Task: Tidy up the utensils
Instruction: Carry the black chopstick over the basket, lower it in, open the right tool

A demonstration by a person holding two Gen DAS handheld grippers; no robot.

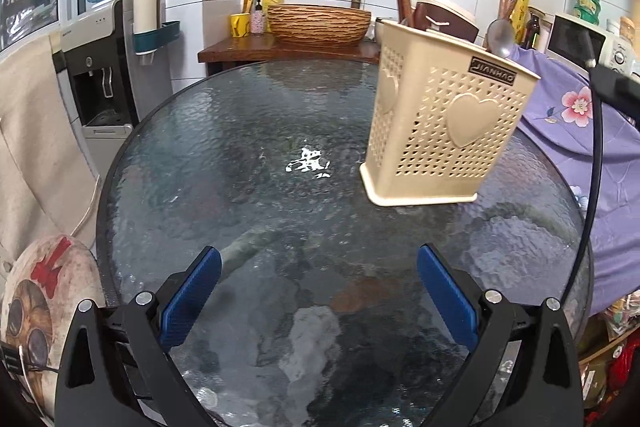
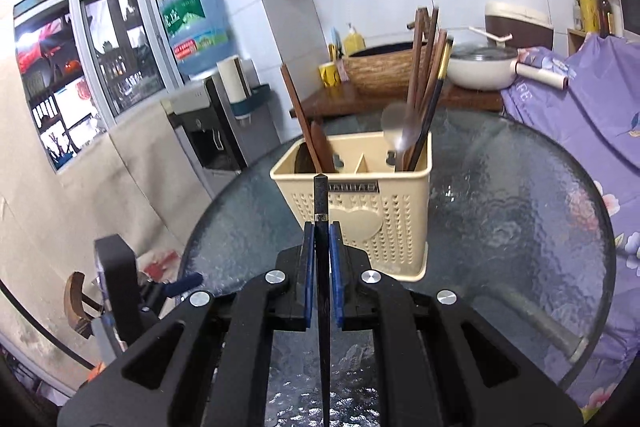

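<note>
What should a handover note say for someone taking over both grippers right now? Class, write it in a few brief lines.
Left gripper: open, empty, hovering over the glass table.
Right gripper: shut on a dark chopstick, pointed at the beige utensil holder.
Holder stands upright on the table; brown chopsticks and a spoon already stand in it.
Done: those utensils are in the holder.
Left: drop the held chopstick into a compartment, probably the right one, beside the similar dark one.
</note>
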